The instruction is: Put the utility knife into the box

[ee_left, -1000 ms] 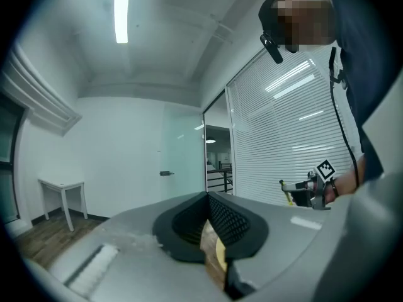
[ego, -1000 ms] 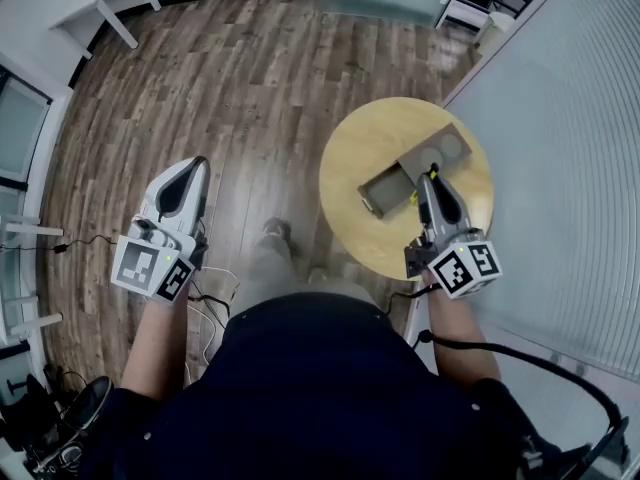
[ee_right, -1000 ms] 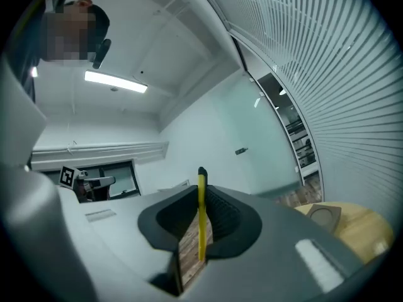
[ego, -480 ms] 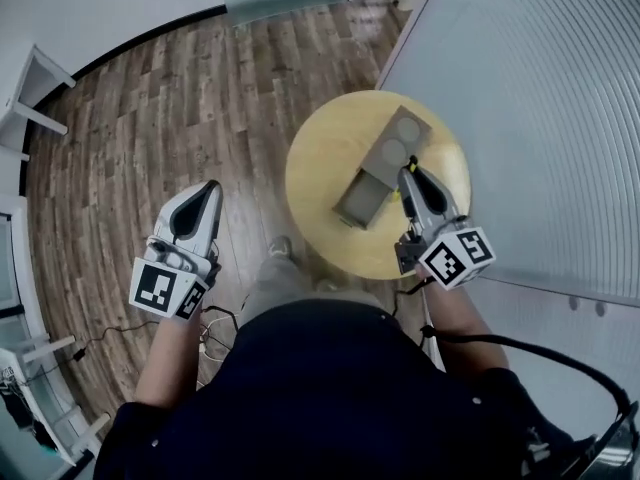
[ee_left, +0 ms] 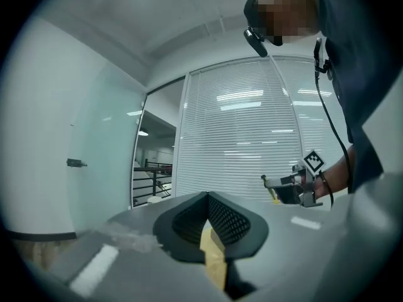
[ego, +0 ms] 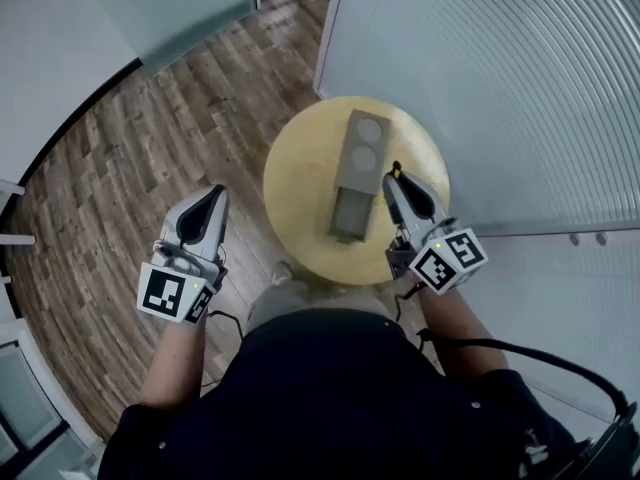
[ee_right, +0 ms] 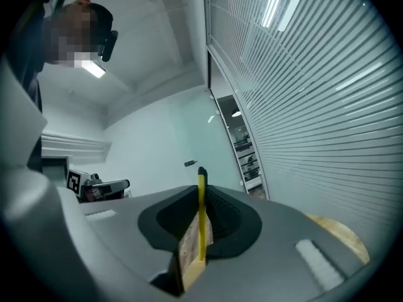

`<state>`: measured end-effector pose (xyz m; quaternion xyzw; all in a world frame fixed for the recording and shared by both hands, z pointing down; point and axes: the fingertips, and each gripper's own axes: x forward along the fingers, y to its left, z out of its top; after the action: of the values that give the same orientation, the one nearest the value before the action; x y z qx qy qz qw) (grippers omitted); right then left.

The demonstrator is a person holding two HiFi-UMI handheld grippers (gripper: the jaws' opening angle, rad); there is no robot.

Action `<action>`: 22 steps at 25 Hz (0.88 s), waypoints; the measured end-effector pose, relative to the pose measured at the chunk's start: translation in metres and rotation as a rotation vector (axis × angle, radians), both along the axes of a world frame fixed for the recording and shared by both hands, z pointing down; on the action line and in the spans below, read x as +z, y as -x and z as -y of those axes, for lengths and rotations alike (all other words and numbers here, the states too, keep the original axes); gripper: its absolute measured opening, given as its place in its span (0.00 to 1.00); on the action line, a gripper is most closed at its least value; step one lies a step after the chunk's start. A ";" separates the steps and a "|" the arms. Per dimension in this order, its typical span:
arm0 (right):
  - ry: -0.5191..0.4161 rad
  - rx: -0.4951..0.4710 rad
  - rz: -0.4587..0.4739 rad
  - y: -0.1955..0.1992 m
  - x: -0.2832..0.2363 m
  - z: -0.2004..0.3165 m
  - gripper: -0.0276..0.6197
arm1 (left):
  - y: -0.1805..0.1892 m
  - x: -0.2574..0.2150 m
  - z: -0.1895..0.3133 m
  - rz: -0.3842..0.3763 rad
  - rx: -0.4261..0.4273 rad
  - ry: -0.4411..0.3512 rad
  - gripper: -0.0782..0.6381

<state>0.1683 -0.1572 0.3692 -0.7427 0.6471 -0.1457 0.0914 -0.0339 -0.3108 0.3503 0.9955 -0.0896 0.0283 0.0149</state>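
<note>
A slim yellow utility knife [ee_right: 201, 216] with a black tip stands upright between the jaws of my right gripper [ee_right: 200, 192], which is shut on it. In the head view the knife [ego: 395, 169] pokes out past the right gripper [ego: 393, 178], just right of the grey box [ego: 354, 174] on the round wooden table [ego: 296, 178]. The box lies lengthwise, with an open compartment [ego: 348, 213] near me and two round recesses at its far end. My left gripper [ego: 216, 194] hangs over the floor left of the table. Its jaws [ee_left: 208, 197] are shut with nothing between them.
A ribbed glass wall [ego: 500, 78] runs along the right, close behind the table. Wood plank floor [ego: 120, 158] lies to the left and a frosted glass partition [ego: 170, 8] at the back. A cable [ego: 520, 363] trails from my right arm.
The head view has swung round, so the table and box now sit more central and the box points away from me. The right gripper stays beside the box with the knife. The left stays low.
</note>
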 end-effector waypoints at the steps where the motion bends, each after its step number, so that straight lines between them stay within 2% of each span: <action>1: 0.003 0.028 0.000 0.000 -0.001 -0.001 0.12 | -0.007 0.000 0.003 -0.002 0.031 0.005 0.11; 7: 0.014 0.159 0.000 -0.005 -0.007 -0.015 0.12 | -0.057 0.001 -0.004 -0.006 0.217 0.015 0.11; 10: 0.025 0.196 0.000 -0.005 -0.005 -0.027 0.12 | -0.075 0.001 -0.013 -0.019 0.262 0.032 0.11; 16: 0.030 0.229 0.013 -0.009 -0.001 -0.044 0.12 | -0.091 -0.001 -0.026 -0.022 0.294 0.039 0.11; 22: 0.043 0.174 0.033 -0.014 0.017 -0.046 0.12 | -0.103 0.013 -0.033 -0.001 0.258 0.037 0.11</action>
<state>0.1824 -0.1110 0.3859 -0.7955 0.5751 -0.1634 0.0983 0.0695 -0.2780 0.3633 0.9983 0.0396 0.0312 0.0294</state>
